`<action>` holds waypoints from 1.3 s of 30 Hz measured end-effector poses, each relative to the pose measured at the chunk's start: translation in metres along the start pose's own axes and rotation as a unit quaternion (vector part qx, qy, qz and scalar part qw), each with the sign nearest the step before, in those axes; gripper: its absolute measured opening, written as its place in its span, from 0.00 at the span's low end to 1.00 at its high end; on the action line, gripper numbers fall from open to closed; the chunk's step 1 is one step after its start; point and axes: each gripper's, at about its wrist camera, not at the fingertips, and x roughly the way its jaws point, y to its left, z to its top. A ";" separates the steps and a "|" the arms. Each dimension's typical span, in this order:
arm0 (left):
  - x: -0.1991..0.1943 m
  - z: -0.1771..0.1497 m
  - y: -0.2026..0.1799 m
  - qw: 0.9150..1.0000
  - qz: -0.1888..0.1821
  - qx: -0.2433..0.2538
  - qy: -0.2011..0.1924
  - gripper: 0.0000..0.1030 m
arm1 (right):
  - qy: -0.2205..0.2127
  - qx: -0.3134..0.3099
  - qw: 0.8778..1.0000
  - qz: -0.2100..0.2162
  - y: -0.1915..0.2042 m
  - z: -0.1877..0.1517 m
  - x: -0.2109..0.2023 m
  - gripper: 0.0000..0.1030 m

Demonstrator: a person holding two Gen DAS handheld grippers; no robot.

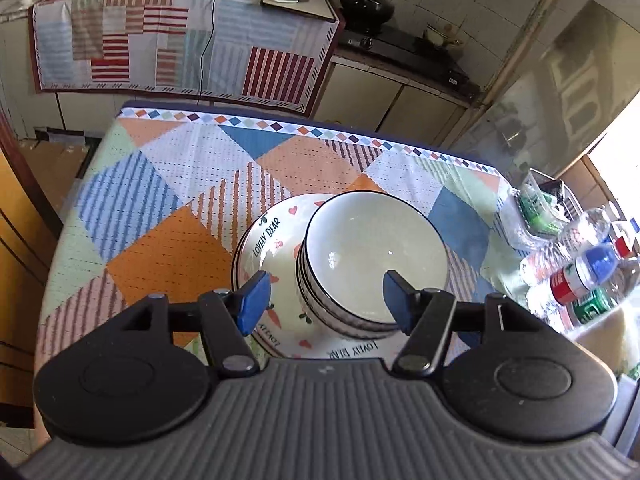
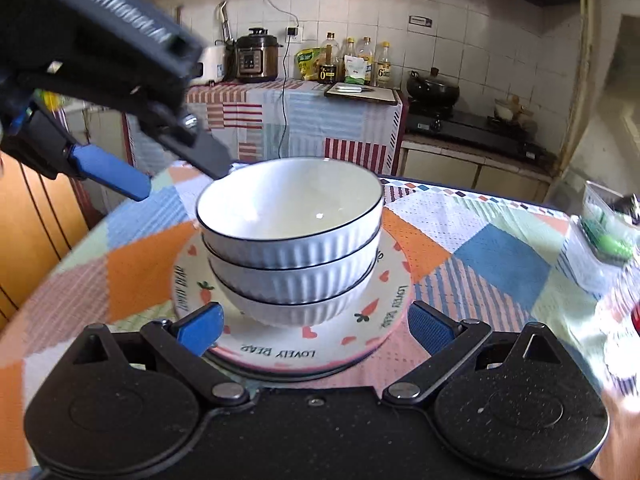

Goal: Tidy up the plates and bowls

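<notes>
A stack of three white ribbed bowls [image 1: 372, 256] [image 2: 292, 248] with dark rims sits on a "Lovely Bear" plate stack [image 1: 272, 240] [image 2: 304, 344] on the patchwork tablecloth. My left gripper [image 1: 326, 300] is open and empty, hovering above the bowls with its blue pads on either side of the near rim. It also shows in the right wrist view [image 2: 172, 184] at upper left, by the top bowl's far rim. My right gripper [image 2: 316, 330] is open and empty, low at the plate's near edge, its pads on either side of the bottom bowl.
Water bottles [image 1: 588, 276] and a clear plastic container [image 1: 536, 208] [image 2: 608, 232] crowd the table's right side. Behind the table stand a cloth-covered counter [image 1: 180, 40] [image 2: 296, 120] with appliances and bottles, and a stove with a black pot [image 1: 366, 4] [image 2: 434, 90].
</notes>
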 end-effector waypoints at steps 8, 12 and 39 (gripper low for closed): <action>-0.063 -0.015 -0.020 1.000 0.013 0.020 -0.010 0.67 | 0.042 0.076 0.996 0.017 -0.033 0.026 -0.035 0.97; -0.089 -0.025 -0.026 0.999 0.038 0.027 -0.015 0.70 | 0.036 0.053 0.998 -0.008 -0.033 0.030 -0.065 0.97; -0.163 -0.121 -0.042 0.988 0.139 0.060 -0.027 0.94 | 0.043 0.012 0.998 -0.043 -0.011 0.023 -0.185 0.98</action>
